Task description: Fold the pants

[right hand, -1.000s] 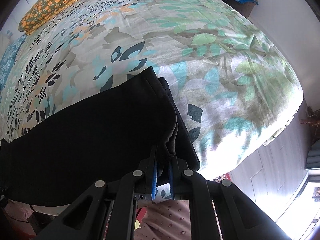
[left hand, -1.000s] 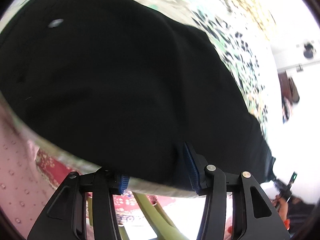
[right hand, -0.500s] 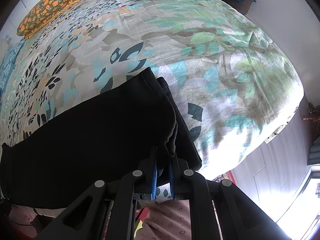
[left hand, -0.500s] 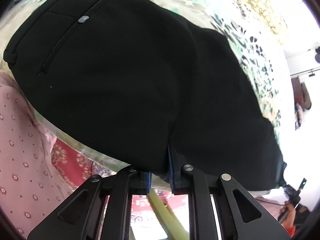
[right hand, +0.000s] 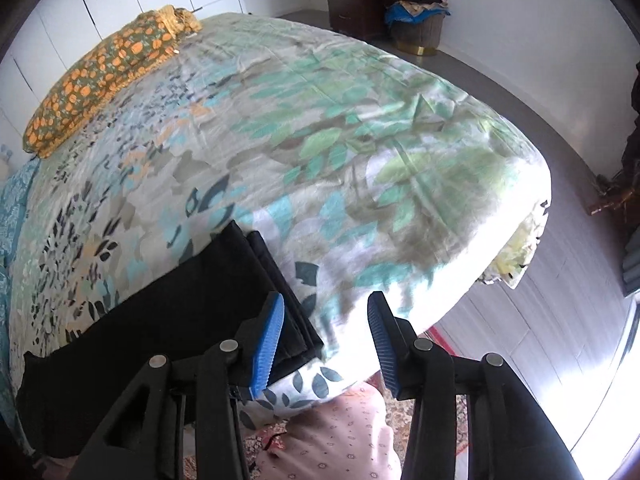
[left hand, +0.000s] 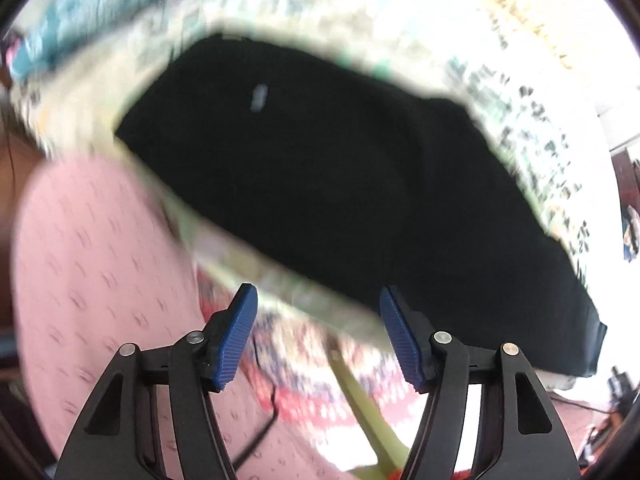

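Black pants (right hand: 160,320): flat along near edge of bed (right hand: 360,140). Left gripper (left hand: 318,332): jaws opening, nothing between. Right gripper (right hand: 326,340): jaws opening, empty, at pants' folded end.

The pants (right hand: 132,344) are seen as plain black, with one small pale grey button (left hand: 259,97) on them. The bedsheet (right hand: 320,128) is printed with leaves in teal, green, grey-brown, dark navy and touches of orange on a pale ground. The pillow (right hand: 104,76) is covered in an olive-green fabric dotted with orange fruit shapes. The pads (right hand: 269,346) of both grippers are coloured bright blue and ribbed, on black fingers. A pink garment (left hand: 100,280) with small dark motifs is worn by the person. A red patterned rug (left hand: 304,376) is shown below.
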### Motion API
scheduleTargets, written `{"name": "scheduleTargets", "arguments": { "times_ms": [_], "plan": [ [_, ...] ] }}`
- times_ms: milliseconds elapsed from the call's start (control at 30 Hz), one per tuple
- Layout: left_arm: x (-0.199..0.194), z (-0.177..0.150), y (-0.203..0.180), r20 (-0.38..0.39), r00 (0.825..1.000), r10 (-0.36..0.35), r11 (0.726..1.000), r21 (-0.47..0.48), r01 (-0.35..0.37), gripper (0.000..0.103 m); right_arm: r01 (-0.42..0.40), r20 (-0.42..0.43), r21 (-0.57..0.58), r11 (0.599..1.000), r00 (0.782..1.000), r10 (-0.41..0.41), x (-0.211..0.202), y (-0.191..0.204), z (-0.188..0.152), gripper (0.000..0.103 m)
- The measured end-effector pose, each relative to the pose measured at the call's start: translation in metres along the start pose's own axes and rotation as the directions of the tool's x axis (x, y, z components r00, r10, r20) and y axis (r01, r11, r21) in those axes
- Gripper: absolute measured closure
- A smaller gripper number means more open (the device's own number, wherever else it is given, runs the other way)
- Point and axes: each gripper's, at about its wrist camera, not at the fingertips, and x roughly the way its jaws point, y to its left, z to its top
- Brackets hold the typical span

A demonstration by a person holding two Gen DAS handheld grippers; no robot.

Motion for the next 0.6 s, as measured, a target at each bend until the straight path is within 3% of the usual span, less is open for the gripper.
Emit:
{"name": "scheduleTargets", "arguments": {
  "times_ms": [67, 167, 233, 300, 333, 400, 467, 600],
  "plan": [
    [-0.009, 0.013, -0.014, 0.073, 0.996, -0.045, 0.998, 0.057, 0.041, 0.03, -0.13, -0.014, -0.012, 0.991, 0.991, 0.13, 0.007, 0.019, 0.007, 0.059],
    [0.002, 0.029, -0.046, 0.13, 0.987, -0.095, 0.986, 0.15, 0.076, 0.026, -0.3, -0.081, 0.076, 0.951, 0.949, 0.306, 0.035, 0.043, 0.01, 0.059],
    [0.02, 0.03, -0.067, 0.132, 0.987, -0.095, 0.977, 0.203, 0.067, 0.026, -0.231, -0.197, 0.133, 0.964, 0.947, 0.254, 0.063, 0.049, 0.001, 0.059],
    [0.038, 0.028, -0.063, 0.083, 0.995, -0.056, 0.96, 0.278, 0.031, 0.026, -0.044, -0.348, 0.134, 0.99, 0.933, 0.089, 0.092, 0.037, -0.013, 0.06],
    [0.053, 0.022, -0.067, 0.032, 1.0, 0.0, 0.95, 0.313, -0.009, 0.027, -0.031, -0.381, 0.151, 0.988, 0.921, 0.087, 0.099, 0.03, -0.018, 0.073],
    [0.064, 0.011, -0.062, -0.022, 0.999, 0.045, 0.939, 0.342, -0.035, 0.028, -0.011, -0.408, 0.15, 0.989, 0.91, 0.072, 0.094, 0.022, -0.014, 0.082],
    [0.062, 0.002, -0.057, -0.014, 0.999, 0.046, 0.932, 0.361, -0.037, 0.028, 0.007, -0.42, 0.104, 0.995, 0.907, 0.037, 0.084, 0.023, -0.008, 0.085],
    [0.046, 0.011, -0.051, 0.029, 0.999, -0.025, 0.951, 0.308, 0.015, 0.027, -0.002, -0.316, -0.002, 1.0, 0.949, 0.001, 0.053, 0.047, 0.009, 0.066]
  ]
}}
